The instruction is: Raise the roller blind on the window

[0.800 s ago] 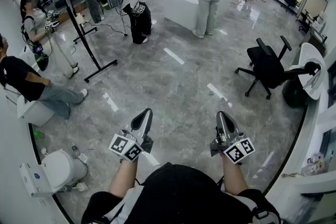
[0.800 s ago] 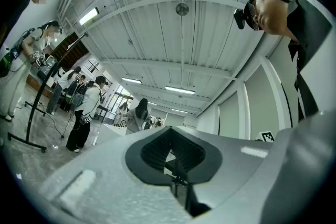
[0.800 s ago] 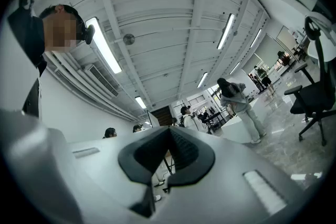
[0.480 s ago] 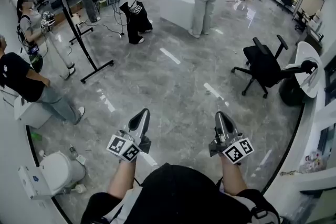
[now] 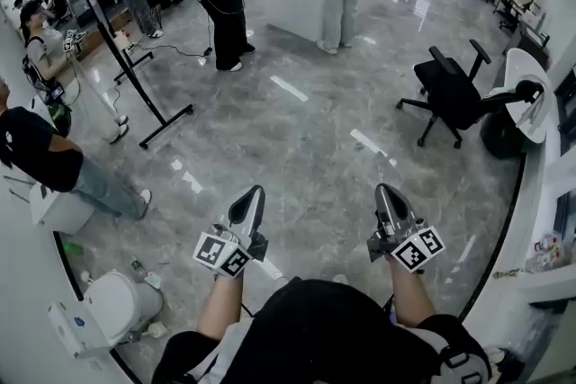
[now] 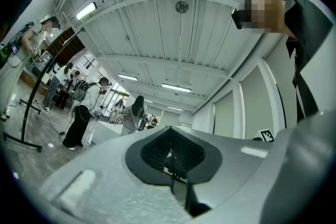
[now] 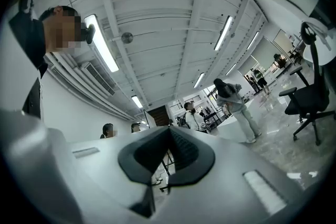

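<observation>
**Left gripper (image 5: 250,198) and right gripper (image 5: 387,195) both clenched, holding nothing**

Two grey two-jaw tongs, each carrying a black-and-white marker cube, are held side by side and apart in front of the person wearing them. Each pair of jaws is pressed together with nothing between. Beneath them spreads a glossy grey marble-patterned floor (image 5: 306,157). A black wheeled office chair (image 5: 450,94) stands near the floor's right edge, and a black slanted pole stand (image 5: 135,76) near its left edge. Several people stand along the far edge. The roller blind cannot be made out in any view.
</observation>
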Motion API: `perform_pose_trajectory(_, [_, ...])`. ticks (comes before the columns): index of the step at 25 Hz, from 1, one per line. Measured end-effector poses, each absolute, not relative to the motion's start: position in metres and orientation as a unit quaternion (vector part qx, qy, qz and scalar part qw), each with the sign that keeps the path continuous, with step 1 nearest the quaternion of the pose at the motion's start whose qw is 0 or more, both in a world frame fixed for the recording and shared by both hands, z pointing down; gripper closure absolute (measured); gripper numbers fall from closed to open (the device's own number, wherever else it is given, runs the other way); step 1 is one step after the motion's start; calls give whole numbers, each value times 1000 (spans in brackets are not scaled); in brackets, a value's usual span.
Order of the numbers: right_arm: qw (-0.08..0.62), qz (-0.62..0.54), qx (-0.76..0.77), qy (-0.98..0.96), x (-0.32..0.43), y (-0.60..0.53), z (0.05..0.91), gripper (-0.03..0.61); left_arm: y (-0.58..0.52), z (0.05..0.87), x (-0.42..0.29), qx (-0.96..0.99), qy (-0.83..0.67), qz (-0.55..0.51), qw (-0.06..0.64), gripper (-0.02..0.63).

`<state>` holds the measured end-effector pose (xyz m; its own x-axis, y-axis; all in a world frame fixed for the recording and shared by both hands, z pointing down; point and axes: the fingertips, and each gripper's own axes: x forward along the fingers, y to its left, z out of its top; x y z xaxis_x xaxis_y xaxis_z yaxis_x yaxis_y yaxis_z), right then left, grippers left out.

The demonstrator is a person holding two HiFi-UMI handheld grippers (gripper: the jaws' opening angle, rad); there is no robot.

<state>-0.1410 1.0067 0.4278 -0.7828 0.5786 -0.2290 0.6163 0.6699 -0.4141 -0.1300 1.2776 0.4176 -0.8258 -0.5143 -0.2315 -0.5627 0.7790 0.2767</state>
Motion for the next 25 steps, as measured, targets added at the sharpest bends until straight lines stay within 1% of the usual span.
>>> perform_pose_trajectory(5, [54,-206,311,926,-147,1001,419,577,1273,415,-141,-306,937,142,86,613])
perform_pose_trajectory(9, [67,-185,278,940,-126,994,412,576,1264,422,-147,-336,927,147,79,613])
perform_pose_trajectory(15, [75,-194,189,960,-89,954,409,575,1219,415,-159,-420,894,145,62,614])
perform_pose_trajectory(19, [77,-175,133,972,-58,937,410,575,1193,413,-161,-469,869,145,54,614])
perform_pose_trajectory(22, [73,-143,77,984,-50,903,414,575,1155,409,-170,-491,860,131,48,614])
perform_pose_trajectory(25, [79,-146,32,986,-40,863,421,576,1114,407,-168,-515,848,117,39,614])
